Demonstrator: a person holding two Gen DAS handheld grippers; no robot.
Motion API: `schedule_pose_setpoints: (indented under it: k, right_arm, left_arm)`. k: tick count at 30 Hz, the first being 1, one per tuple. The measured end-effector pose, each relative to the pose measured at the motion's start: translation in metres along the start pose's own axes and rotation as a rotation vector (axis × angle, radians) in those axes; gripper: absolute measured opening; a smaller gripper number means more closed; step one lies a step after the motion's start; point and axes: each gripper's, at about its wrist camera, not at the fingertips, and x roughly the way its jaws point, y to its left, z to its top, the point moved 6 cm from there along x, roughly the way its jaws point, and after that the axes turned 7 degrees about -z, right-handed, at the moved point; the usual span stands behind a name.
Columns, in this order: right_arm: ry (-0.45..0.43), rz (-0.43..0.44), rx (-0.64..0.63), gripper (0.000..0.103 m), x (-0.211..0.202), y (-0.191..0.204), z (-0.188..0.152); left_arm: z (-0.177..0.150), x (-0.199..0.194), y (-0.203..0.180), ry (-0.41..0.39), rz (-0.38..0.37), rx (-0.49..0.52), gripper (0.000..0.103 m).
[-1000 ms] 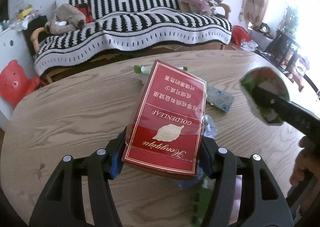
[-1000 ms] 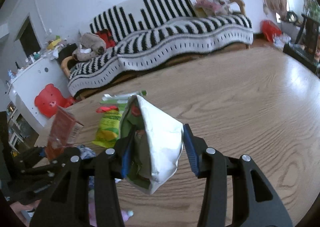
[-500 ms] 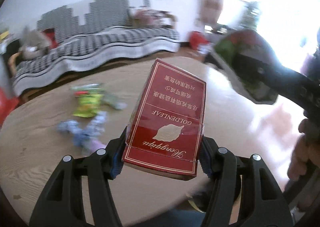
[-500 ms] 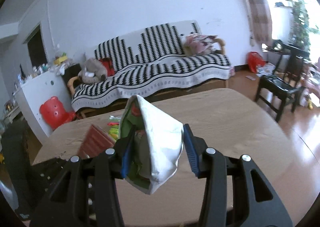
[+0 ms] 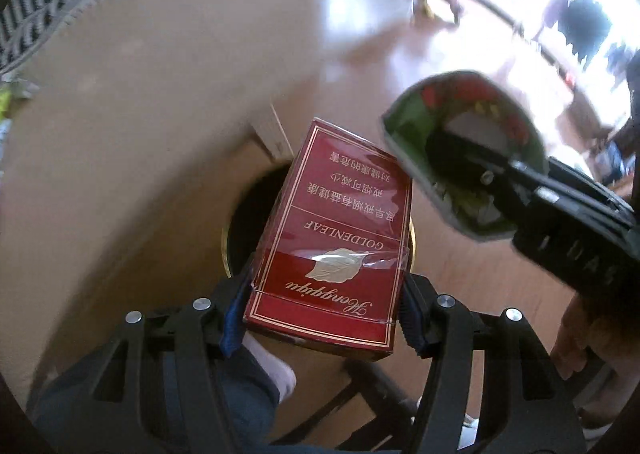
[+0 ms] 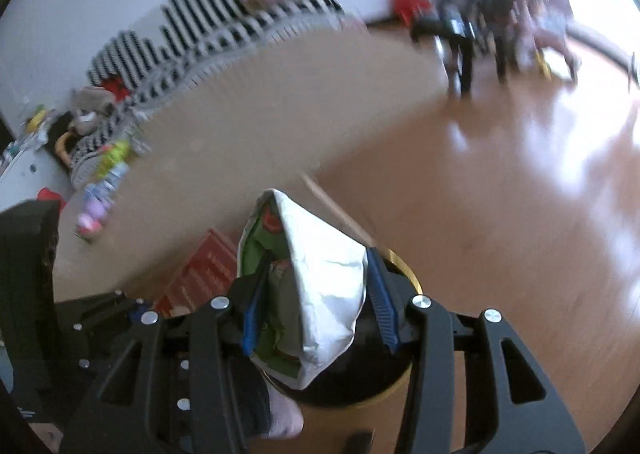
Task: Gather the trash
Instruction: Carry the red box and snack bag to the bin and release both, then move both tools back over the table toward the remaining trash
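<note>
Both grippers are seen over the floor at the table's edge, above a dark bin. In the left wrist view the left gripper (image 5: 322, 318) is clamped on a red cigarette box (image 5: 332, 238), held at lower centre of the frame, its far end overlapping the bin (image 5: 248, 221), whose gold rim shows at centre left. The right gripper (image 6: 316, 302) is pinched on a crumpled snack bag (image 6: 320, 286), silver outside and green inside, at lower centre of its own frame; the bin rim (image 6: 404, 262) is glimpsed just behind the right finger. Remaining wrappers (image 6: 102, 189) lie on the table (image 6: 280, 101) at mid left. Both frames are motion-blurred, so how squarely each item sits over the opening cannot be judged with confidence. Risks noted: a release while the hands are off-centre could drop the box onto the rim or floor; the light bag may cling to a pad or drift aside; the two grippers, close together, could collide.
</note>
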Motion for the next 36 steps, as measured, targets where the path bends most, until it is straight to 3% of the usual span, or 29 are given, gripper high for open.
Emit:
schedule_pose_setpoints:
  k: [6,14,17,18,19,20,21,27,32,36]
  right_arm:
    - [0.183,-0.008,0.097,0.045,0.073,-0.026,-0.044]
    - [0.243,0.002,0.131,0.045,0.098,-0.029,-0.057]
    - [0.242,0.017,0.148,0.047,0.095,-0.022,-0.052]
    - [0.238,0.022,0.154,0.059,0.093,-0.021,-0.049]
    - [0.234,0.025,0.156,0.068,0.090,-0.022,-0.045]
    - [0.215,0.021,0.158,0.085,0.084,-0.022,-0.042]
    - [0.198,0.011,0.158,0.093,0.079,-0.023,-0.038]
    - [0.022,0.001,0.143,0.096,0.020,-0.029,-0.002]
    - [-0.147,-0.019,0.086,0.096,-0.030,-0.009,0.039]
    - [-0.181,0.034,0.009,0.096,-0.040,0.036,0.063]
  left_arm:
    - [-0.011,0.067,0.009,0.155,0.023,-0.011,0.060]
    - [-0.007,0.086,0.018,0.199,0.015,-0.048,0.060]
    - [-0.004,0.083,0.016,0.179,0.037,-0.062,0.069]
    - [-0.004,0.080,0.016,0.170,0.046,-0.066,0.080]
    - [-0.001,0.078,0.015,0.149,0.050,-0.069,0.087]
    - [0.000,0.073,0.014,0.124,0.059,-0.069,0.095]
    - [0.001,0.067,0.011,0.098,0.066,-0.065,0.096]
    - [0.005,0.025,-0.008,0.059,-0.031,-0.061,0.096]
    - [0.029,-0.083,0.003,-0.225,0.024,-0.012,0.096]
    - [0.035,-0.146,0.042,-0.365,0.118,-0.043,0.096]
